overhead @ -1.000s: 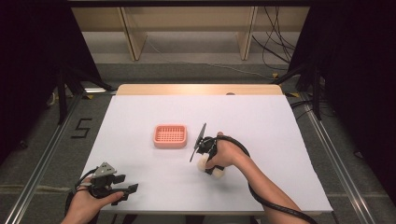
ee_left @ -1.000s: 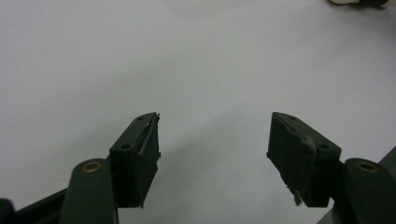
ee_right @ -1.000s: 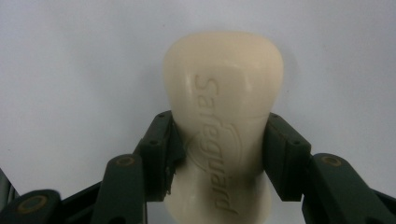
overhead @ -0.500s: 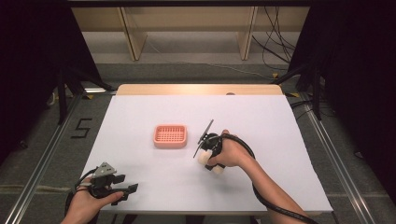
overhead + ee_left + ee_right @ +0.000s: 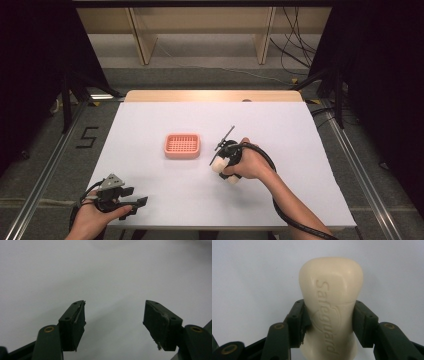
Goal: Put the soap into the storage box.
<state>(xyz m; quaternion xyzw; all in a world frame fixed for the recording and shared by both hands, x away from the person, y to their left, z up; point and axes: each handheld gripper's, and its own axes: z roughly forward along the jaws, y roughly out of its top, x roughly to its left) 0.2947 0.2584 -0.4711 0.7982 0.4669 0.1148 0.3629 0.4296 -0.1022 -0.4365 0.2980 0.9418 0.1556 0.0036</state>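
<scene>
A cream bar of soap [image 5: 332,290] with raised lettering stands between the jaws of my right gripper [image 5: 330,307], whose pads press on its two sides. In the high view the right gripper [image 5: 225,170] is right of the table's middle, pointing down, with the soap [image 5: 218,166] low over the white tabletop. A pink ribbed soap dish [image 5: 182,145] lies to its left, a short gap away. Near the front left corner my left gripper [image 5: 136,196] rests, and in its own view the left gripper [image 5: 115,315] is open over bare white surface.
The white table [image 5: 280,120] has a wooden strip along its far edge [image 5: 215,96]. Black cable trails from the right gripper along the forearm [image 5: 280,200]. Shelving and cables stand on the floor beyond the table.
My right gripper with the soap has shifted slightly to the right and tilted a little. The left gripper has stayed where it was.
</scene>
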